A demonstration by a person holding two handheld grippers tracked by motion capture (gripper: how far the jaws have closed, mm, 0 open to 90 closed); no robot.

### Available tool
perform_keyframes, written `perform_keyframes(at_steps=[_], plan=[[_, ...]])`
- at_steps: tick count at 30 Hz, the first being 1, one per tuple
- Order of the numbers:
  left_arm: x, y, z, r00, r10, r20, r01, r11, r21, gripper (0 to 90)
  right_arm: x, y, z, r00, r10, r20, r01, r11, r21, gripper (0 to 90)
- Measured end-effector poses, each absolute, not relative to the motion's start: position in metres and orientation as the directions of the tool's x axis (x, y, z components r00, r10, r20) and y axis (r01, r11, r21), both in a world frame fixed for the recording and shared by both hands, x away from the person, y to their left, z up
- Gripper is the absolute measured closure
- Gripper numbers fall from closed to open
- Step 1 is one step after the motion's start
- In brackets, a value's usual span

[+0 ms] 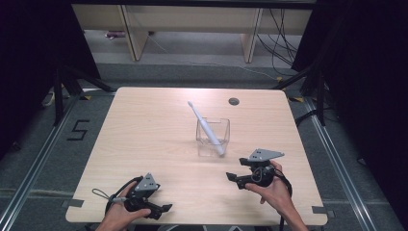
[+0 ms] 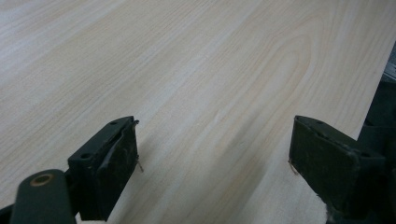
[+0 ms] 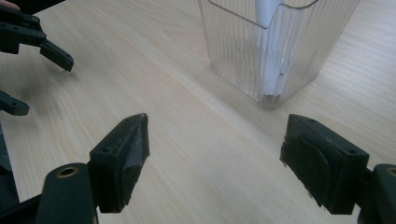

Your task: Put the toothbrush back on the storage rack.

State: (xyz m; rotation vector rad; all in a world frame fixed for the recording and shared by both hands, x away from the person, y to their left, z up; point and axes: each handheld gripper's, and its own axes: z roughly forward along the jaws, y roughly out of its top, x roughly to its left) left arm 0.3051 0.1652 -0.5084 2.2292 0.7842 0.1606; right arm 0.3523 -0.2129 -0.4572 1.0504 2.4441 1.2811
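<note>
Electric toothbrush stands tilted inside the clear ribbed cup mid-desk, head sticking out up-left. Right gripper is near the cup on the person's side, released, jaws wide with bare desk between, not touching the cup. Left gripper is at the near-left desk edge, well apart from the cup, also released, holding nothing
</note>
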Motion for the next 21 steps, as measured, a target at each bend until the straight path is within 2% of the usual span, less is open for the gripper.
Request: perform_keyframes(at_steps=[1,5,7,21], plan=[[0.306,0.166,-0.508,0.807,0.581,-0.107,0.481,-0.541,0.690,14.9,0.353,-0.214,-0.459,-0.746,0.653,0.133,0.479,0.387,0.788,21.4],[0.306,0.166,-0.508,0.808,0.579,-0.106,0.480,-0.545,0.687,14.9,0.349,-0.213,-0.462,-0.728,0.666,0.162,0.509,0.366,0.779,19.8],[0.305,0.165,-0.509,0.802,0.586,-0.116,0.487,-0.529,0.695,14.9,0.349,-0.215,-0.462,-0.739,0.659,0.140,0.487,0.379,0.787,18.7],[0.305,0.165,-0.508,0.804,0.582,-0.122,0.488,-0.528,0.695,14.9,0.341,-0.219,-0.466,-0.737,0.661,0.139,0.486,0.377,0.788,17.9]])
